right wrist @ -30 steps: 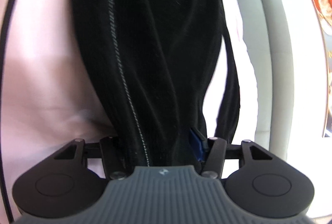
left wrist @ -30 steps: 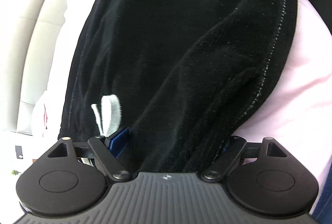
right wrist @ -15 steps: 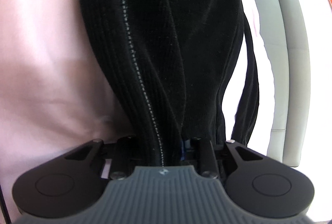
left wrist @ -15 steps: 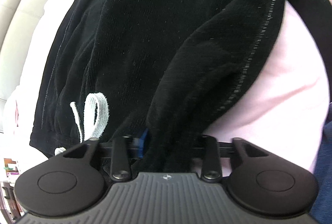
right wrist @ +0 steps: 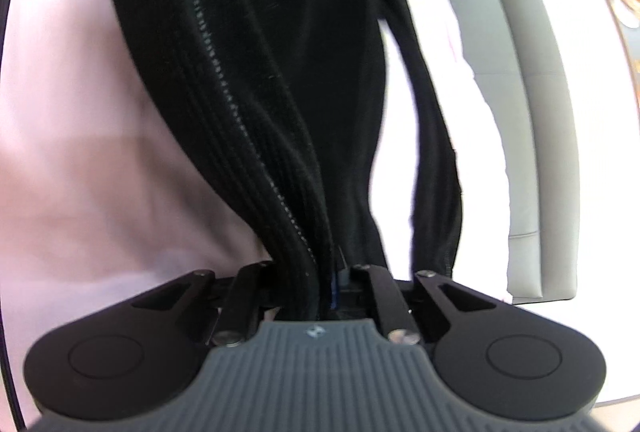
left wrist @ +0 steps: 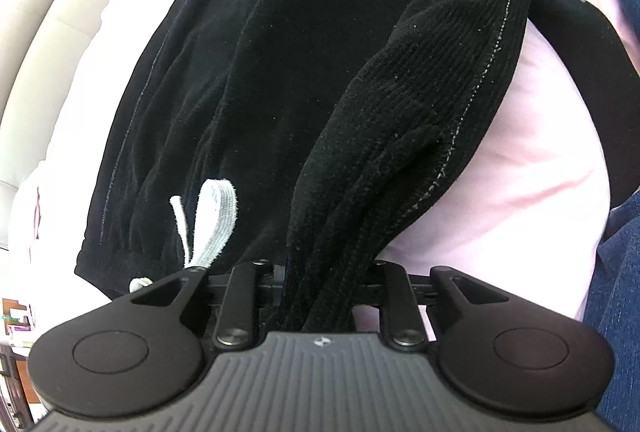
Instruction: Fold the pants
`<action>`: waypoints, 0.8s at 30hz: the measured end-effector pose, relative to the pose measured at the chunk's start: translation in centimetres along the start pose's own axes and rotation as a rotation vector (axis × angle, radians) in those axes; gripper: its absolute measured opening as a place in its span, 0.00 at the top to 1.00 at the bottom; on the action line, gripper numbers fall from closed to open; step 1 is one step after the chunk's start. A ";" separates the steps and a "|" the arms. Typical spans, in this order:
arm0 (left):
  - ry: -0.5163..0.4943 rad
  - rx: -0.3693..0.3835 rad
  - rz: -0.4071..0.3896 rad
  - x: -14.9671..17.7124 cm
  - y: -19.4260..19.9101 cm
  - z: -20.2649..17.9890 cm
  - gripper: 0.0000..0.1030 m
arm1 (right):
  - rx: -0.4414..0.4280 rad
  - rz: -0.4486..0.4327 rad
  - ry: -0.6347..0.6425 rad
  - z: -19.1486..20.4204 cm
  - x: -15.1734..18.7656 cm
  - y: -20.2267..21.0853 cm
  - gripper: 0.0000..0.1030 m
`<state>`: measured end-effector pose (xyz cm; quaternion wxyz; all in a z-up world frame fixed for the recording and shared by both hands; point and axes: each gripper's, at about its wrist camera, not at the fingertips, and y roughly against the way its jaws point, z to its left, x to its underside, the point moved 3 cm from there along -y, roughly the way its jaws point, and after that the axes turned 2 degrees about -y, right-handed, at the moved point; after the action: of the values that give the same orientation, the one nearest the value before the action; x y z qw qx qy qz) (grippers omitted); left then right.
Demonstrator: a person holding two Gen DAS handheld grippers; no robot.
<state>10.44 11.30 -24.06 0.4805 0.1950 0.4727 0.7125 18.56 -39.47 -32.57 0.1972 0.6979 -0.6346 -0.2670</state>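
1. Left gripper (left wrist: 320, 284) fingertips are buried in black cloth, pads hidden; jaws drawn in narrow, clamped on a bunched fold of the pants (left wrist: 320, 72) at lower centre.
2. Right gripper (right wrist: 324, 284) is the same: tips mostly covered, only a sliver of blue pad shows; jaws narrow, pinching a gathered ridge of the pants (right wrist: 280, 52).
3. Pants fill the middle of both frames, running from the jaws to the top edge, where they are cut off; full outline not visible.
4. White drawstring (left wrist: 212, 220) lies on the black cloth lower left of centre in the left view; its lower end goes behind the gripper body.
5. Pale stitched seam (left wrist: 492, 72) curves down the right side of the cloth.
6. Pink sheet (left wrist: 520, 172) lies under the pants at right; also at left in the right view (right wrist: 80, 112).
7. Grey cushion (right wrist: 532, 112) at right, blown out by glare beside it.
8. Blue fabric (left wrist: 620, 292) at the far right edge, cut off, can't identify.
9. No containers visible.
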 end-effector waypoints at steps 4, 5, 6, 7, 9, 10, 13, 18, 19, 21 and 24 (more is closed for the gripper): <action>0.017 -0.007 -0.015 0.5 0.5 0.4 0.78 | 0.039 -0.010 -0.038 -1.0 -0.3 1.3 0.94; 0.022 -0.006 -0.018 0.5 0.8 0.4 0.78 | 0.046 -0.011 -0.044 -1.2 -0.2 1.7 0.94; 0.027 -0.009 -0.023 0.7 1.0 0.5 0.78 | 0.052 -0.013 -0.045 -1.2 -0.1 2.1 0.94; 0.034 -0.013 -0.029 0.9 1.1 0.6 0.78 | 0.055 -0.013 -0.048 -1.2 0.0 2.6 0.95; 0.057 -0.010 -0.041 1.2 1.3 1.2 0.78 | 0.061 -0.010 -0.049 -1.1 0.0 3.3 0.95; 0.067 -0.008 -0.045 1.2 1.2 1.6 0.78 | 0.063 -0.008 -0.046 -1.0 0.0 3.5 0.95; 0.074 -0.018 -0.059 0.7 1.5 2.9 0.78 | 0.074 -0.004 -0.035 -1.2 -0.4 3.7 0.95; 0.066 -0.032 -0.076 0.1 2.2 6.0 0.78 | 0.118 -0.015 -0.039 -3.4 -1.1 3.3 0.95; 0.070 -0.033 -0.078 -0.1 2.3 6.9 0.78 | 0.125 -0.015 -0.037 -4.0 -1.2 3.1 0.95; 0.083 -0.037 -0.084 -0.6 2.3 8.8 0.78 | 0.140 -0.014 -0.020 -5.2 -1.6 2.7 0.95; 0.116 -0.023 -0.090 -1.2 1.9 11.9 0.78 | 0.148 -0.006 0.024 -7.2 -1.9 1.3 0.95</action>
<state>18.78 15.82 -16.55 0.4862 0.1265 0.4999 0.7055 21.90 -38.17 -25.92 0.1518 0.7157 -0.6482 -0.2114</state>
